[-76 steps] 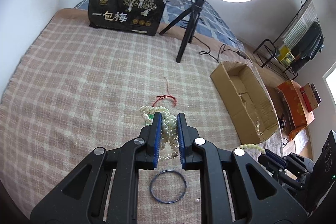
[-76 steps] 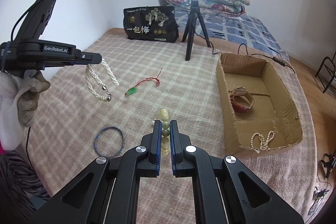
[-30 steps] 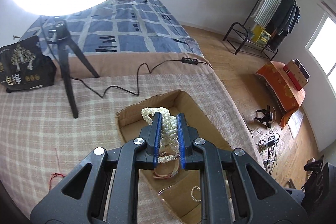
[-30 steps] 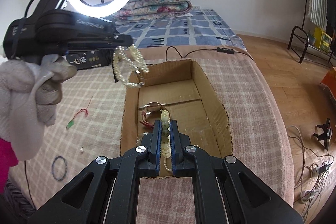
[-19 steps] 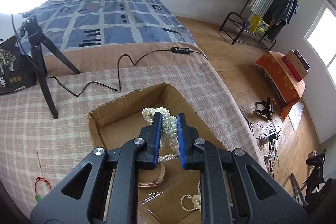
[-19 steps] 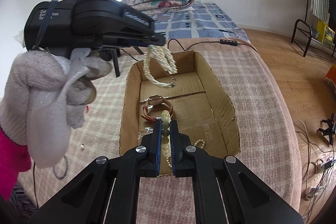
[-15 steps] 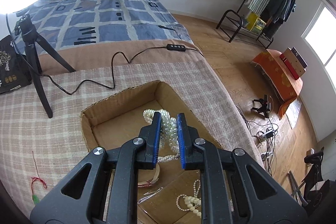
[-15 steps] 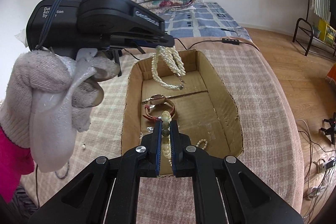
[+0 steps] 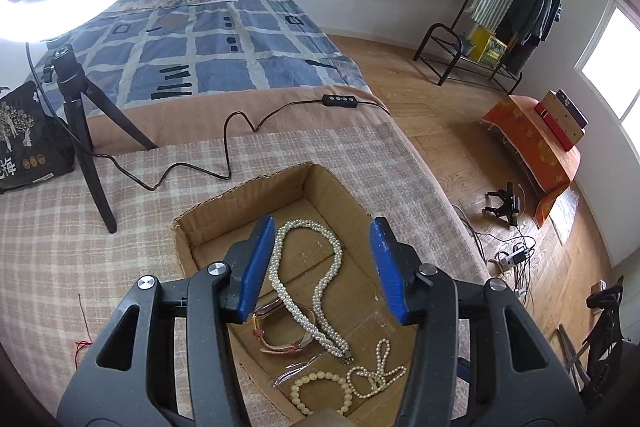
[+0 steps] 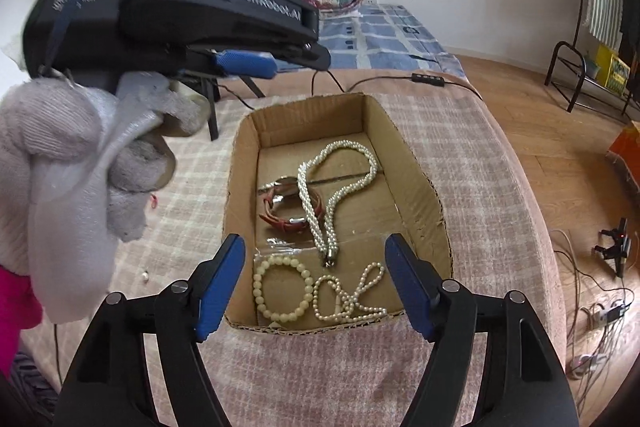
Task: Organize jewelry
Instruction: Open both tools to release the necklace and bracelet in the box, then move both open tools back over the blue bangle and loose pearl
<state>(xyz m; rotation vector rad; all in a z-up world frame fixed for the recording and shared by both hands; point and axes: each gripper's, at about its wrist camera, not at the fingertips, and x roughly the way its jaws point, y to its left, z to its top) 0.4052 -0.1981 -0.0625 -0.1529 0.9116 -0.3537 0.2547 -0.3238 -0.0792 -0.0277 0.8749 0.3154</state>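
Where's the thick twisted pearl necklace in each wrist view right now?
Left wrist: twisted pearl necklace lies in the cardboard box, framed between the open fingers.
Right wrist: necklace lies mid-box, draped over the red-strap watch.
Shared landmark: the round bead bracelet.

We saw right gripper (image 10: 314, 283) jaws just opened wide over cardboard box (image 10: 404, 143); nothing between pads. Inside lay twisted pearl necklace (image 10: 320, 207), bead bracelet (image 10: 283, 290), watch (image 10: 286, 219). Left gripper (image 10: 256, 61) hung above.
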